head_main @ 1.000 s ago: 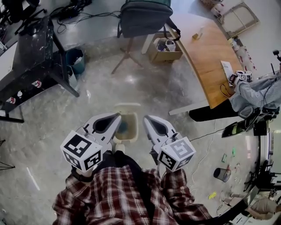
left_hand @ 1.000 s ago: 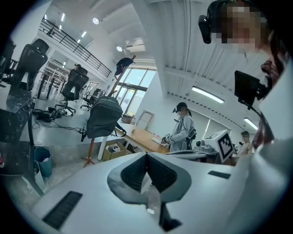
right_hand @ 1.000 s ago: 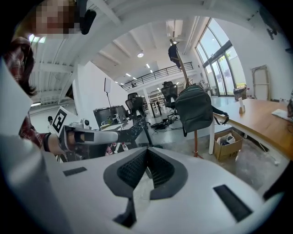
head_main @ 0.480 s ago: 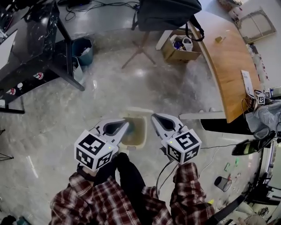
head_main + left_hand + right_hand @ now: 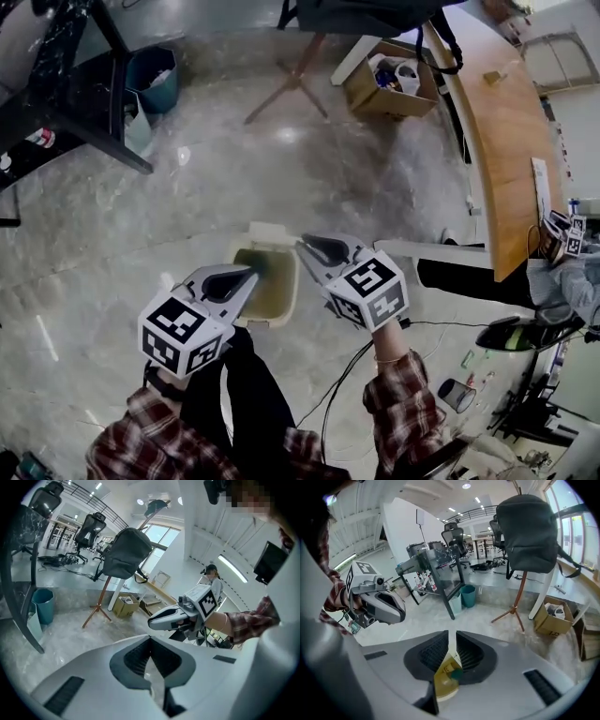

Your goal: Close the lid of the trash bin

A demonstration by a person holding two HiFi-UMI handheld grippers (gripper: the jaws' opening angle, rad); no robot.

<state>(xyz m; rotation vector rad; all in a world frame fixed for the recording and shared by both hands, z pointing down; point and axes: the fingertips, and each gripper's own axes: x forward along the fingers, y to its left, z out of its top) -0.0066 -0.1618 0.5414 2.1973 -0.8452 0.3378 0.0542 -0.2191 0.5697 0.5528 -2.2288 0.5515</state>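
In the head view a cream trash bin (image 5: 283, 298) stands open on the floor just ahead of my legs, its inside yellowish brown. Its lid (image 5: 272, 230) appears as a pale flap at the far rim. My left gripper (image 5: 253, 273) is shut and points over the bin's near left part. My right gripper (image 5: 306, 246), also shut, hangs over the bin's far right rim. The right gripper view shows the bin's yellowish inside (image 5: 444, 681) with a green item below the jaws of my right gripper (image 5: 452, 638). In the left gripper view my left gripper (image 5: 150, 639) has nothing between its jaws.
A teal waste basket (image 5: 150, 75) stands under a black desk (image 5: 75, 112) at the far left. A tripod stand (image 5: 292, 86), a cardboard box (image 5: 386, 86) and a curved wooden table (image 5: 502, 141) lie ahead to the right. A cable (image 5: 441, 323) runs across the floor.
The bin now lies closer under both grippers. The right gripper has moved forward and left to the bin's far rim; the left one has dropped lower over the bin.
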